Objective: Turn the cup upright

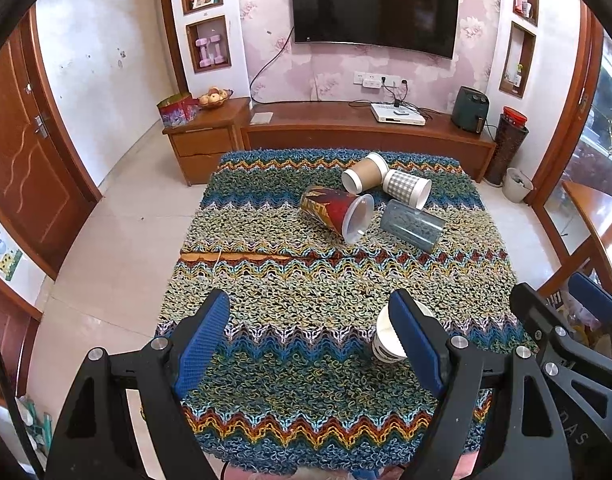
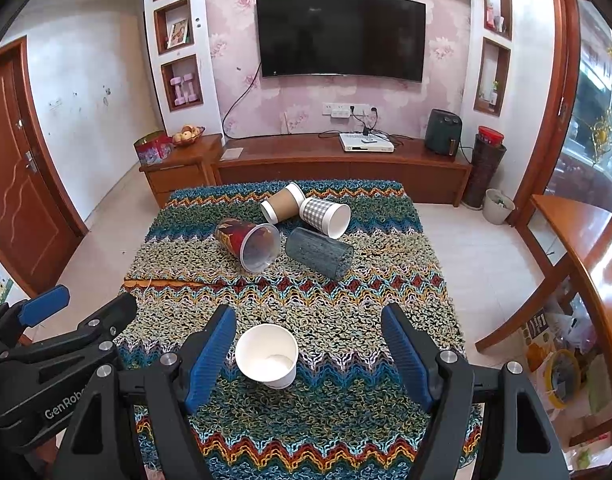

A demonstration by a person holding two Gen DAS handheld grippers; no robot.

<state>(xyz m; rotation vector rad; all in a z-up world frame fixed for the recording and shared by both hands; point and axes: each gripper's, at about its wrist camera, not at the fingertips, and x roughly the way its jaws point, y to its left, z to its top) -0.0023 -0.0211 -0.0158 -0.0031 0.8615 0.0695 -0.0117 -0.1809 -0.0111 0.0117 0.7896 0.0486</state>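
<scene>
Four tipped cups (image 2: 289,232) mid-frame on tabletop (image 2: 346,312), upright white cup (image 2: 267,355) low centre, empty, between right fingers (image 2: 213,356), left fingers (image 1: 203,344) spread wide too

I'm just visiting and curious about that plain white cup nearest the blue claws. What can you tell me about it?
The white cup looks like thin paper, plain white inside, with a rolled rim and a dark band near its base in the left wrist view. It stands upright, mouth open and seemingly empty, on the knitted zigzag cloth near the table's front edge, apart from the four tipped cups further back. It sits between the right gripper fingers, closer to the left finger; nothing visibly grips it.
</scene>
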